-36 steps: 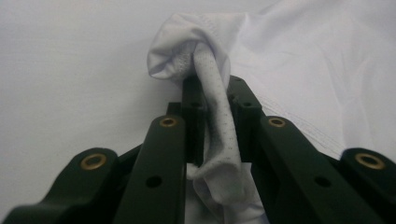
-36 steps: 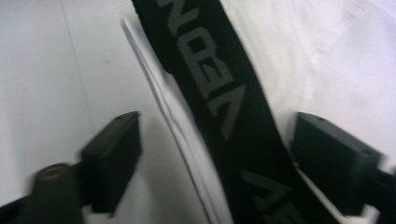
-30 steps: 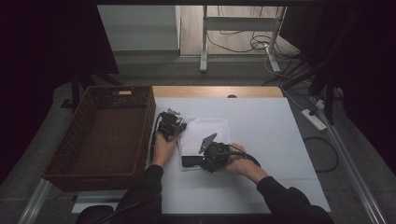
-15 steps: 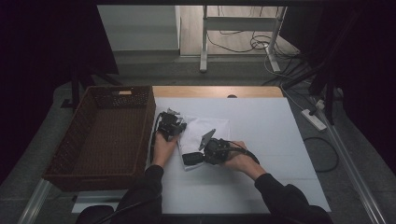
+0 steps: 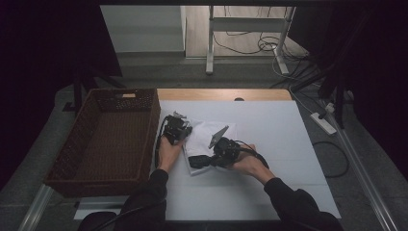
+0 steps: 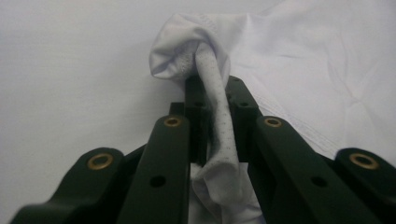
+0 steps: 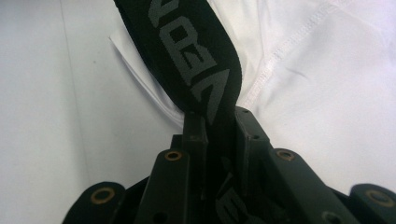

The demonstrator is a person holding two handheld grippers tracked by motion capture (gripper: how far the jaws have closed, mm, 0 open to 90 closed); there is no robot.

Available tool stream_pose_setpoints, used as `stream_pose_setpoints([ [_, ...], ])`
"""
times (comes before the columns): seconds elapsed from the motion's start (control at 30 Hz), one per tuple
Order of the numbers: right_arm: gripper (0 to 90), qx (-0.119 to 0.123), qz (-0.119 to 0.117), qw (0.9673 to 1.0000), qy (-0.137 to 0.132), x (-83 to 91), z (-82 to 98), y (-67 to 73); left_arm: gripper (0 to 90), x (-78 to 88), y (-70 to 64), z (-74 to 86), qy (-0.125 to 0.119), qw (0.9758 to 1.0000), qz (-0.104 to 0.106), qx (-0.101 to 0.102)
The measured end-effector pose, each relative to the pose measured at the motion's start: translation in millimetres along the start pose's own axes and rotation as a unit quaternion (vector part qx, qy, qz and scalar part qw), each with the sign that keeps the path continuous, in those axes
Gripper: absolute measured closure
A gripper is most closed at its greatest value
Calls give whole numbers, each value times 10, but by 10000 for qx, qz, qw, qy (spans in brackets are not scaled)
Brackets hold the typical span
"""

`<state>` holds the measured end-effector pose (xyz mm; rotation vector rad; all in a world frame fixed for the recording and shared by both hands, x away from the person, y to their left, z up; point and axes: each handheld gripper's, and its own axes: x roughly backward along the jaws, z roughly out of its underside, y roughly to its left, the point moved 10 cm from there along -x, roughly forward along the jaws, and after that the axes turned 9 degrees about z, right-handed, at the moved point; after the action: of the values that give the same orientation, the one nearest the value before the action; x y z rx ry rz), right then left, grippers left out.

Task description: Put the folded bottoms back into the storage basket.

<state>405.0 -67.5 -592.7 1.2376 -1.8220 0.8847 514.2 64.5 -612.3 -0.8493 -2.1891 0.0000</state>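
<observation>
White garment (image 6: 299, 74): soft matt cloth, perforated mesh hem, stitched seams. Waistband (image 7: 187, 51): black woven elastic, grey lettering. Tongs (image 6: 215, 93): matt black plastic, brass rivets. Basket (image 5: 103, 139), left of frame: brown wicker, rough. Bench (image 5: 288, 144): smooth matt white.

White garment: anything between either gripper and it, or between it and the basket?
No. The left gripper is shut on a bunched fold of the white garment, and the right gripper on its black waistband. The wicker basket sits directly beside it with nothing visible between.
</observation>
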Motion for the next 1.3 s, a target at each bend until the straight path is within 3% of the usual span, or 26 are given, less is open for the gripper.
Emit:
stream_pose_setpoints([
  [0.07, 776, -53, -49, 10000, -26, 18, -7, 2, 821, 6, 11, -10, 9, 9999, 51, 102],
  [0.3, 778, -253, -243, 9989, -309, 118, -102, 10, 825, 73, 0, -112, 41, 10000, -40, 2],
  [0.57, 778, -313, -258, 9981, -454, 209, -164, 2, 825, 143, -48, -270, 23, 9998, -137, -133],
  [0.9, 778, -587, -340, 9943, -820, 405, -262, -47, 825, 237, -99, -493, 25, 9996, -137, -251],
  [1.3, 778, -778, -378, 9901, -1108, 537, -384, -38, 825, 402, -193, -808, 103, 9982, -172, -573],
])
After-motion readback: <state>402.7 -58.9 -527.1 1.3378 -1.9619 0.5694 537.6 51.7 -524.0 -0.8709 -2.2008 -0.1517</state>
